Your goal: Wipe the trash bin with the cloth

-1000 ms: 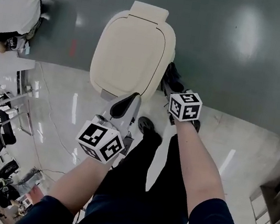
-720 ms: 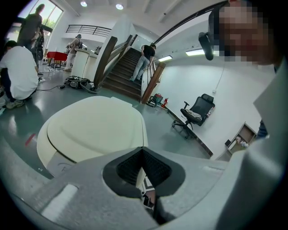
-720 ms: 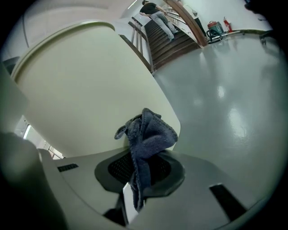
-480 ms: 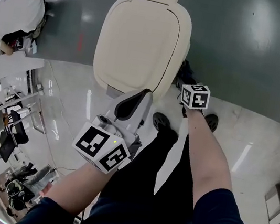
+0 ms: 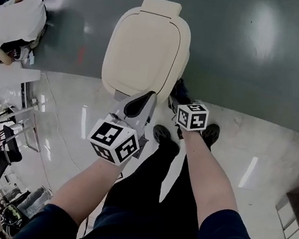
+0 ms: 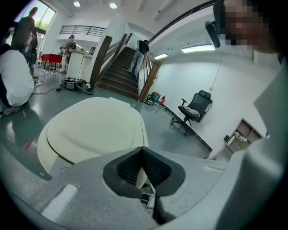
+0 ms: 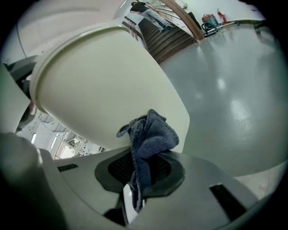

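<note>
Right gripper view: the blue-grey cloth [image 7: 148, 137] is clamped in the closed jaws of the right gripper [image 7: 137, 177]. Its bunched end is left free just beside the side wall of the cream trash bin [image 7: 108, 85], presumably for rubbing. The bin stands on the floor before the person's feet. The left gripper [image 6: 143, 166] is held closed and empty near the lid, apparently out of the way.

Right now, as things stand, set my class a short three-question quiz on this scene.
1. True or false: the left gripper holds the cloth.
2. The lid of the trash bin is: A) shut, B) propped open, C) missing.
3. Fill in: the cloth's colour is ____.
Key: 1 false, the right gripper holds it; 2 A; 3 blue.
</note>
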`<state>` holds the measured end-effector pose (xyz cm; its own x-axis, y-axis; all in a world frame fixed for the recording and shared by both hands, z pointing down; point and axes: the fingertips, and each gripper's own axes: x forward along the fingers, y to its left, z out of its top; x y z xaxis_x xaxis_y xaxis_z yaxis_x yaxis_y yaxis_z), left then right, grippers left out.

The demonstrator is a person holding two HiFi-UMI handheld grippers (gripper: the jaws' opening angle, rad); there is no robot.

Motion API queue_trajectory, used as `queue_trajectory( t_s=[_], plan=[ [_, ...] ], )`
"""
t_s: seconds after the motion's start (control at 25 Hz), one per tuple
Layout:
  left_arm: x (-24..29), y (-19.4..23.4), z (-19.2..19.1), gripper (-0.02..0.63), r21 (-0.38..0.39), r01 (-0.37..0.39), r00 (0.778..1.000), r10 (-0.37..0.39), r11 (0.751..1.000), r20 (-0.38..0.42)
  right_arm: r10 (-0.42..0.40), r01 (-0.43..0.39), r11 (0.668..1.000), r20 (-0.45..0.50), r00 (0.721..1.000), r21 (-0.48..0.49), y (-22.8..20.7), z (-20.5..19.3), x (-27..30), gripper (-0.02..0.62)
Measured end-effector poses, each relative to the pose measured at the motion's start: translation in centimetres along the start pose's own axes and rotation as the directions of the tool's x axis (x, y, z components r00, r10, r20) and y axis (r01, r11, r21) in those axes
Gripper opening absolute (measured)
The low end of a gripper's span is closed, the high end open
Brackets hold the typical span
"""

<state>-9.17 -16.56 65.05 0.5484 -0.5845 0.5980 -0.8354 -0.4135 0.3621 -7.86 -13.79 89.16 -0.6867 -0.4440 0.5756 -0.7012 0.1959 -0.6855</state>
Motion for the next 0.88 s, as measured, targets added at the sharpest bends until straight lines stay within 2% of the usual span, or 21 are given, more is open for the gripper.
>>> queue_trajectory(
  t_s=[0.16,0.36,0.64,0.88],
  plan=[
    [-0.9,-0.6,0.5,0.003,-0.017,-0.020,1.000,0.019,1.000,-0.020,0.051,-0.050,0.999,0.032,0.998,-0.005,5.1,2.3,-4.4,0.061],
    [-4.6,-2.3,2.3,0.003,-0.016,-0.010,1.000,0.010,1.000,-0.002,0.093,-0.092,0.995,0.046,0.995,-0.032,10.1,4.7,-9.0,0.061],
    [-10.7,-3.9,3.6,0.003,-0.040,-0.027,0.999,0.028,0.999,0.034,0.076,-0.077,0.994,-0.011,0.997,-0.083,13.1,5.7,-15.0,0.061],
    [-16.7,-7.1,6.6,0.003,-0.044,-0.003,0.995,0.007,0.999,0.095,0.100,-0.103,0.982,-0.026,0.995,-0.159,19.3,7.3,-22.2,0.061]
  ],
)
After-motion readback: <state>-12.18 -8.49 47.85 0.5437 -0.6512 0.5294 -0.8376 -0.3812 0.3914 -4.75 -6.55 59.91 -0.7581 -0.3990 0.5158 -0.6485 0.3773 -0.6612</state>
